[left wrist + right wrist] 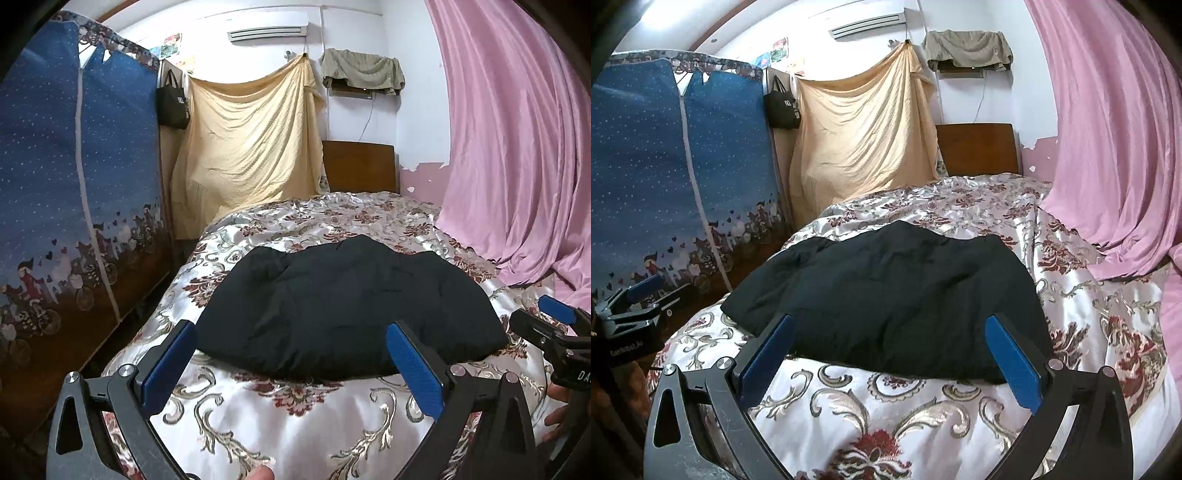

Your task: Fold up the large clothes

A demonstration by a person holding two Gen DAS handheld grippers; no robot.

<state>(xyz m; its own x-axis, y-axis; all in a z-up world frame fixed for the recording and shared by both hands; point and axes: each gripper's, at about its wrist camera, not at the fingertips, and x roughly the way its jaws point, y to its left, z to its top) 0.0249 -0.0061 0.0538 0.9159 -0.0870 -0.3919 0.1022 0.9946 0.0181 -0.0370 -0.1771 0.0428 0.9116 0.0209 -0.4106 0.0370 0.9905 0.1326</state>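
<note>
A black padded garment lies folded into a thick bundle on the floral satin bedspread. My left gripper hovers just short of the bundle's near edge, open, with nothing between its blue pads. My right gripper is also open and empty in front of the near edge. In the left wrist view, the right gripper shows at the right edge with a hand under it. In the right wrist view, the left gripper shows at the left edge.
A blue fabric wardrobe stands close along the bed's left side. A pink curtain hangs on the right and drapes onto the bed. A yellow sheet and a wooden headboard are at the far end.
</note>
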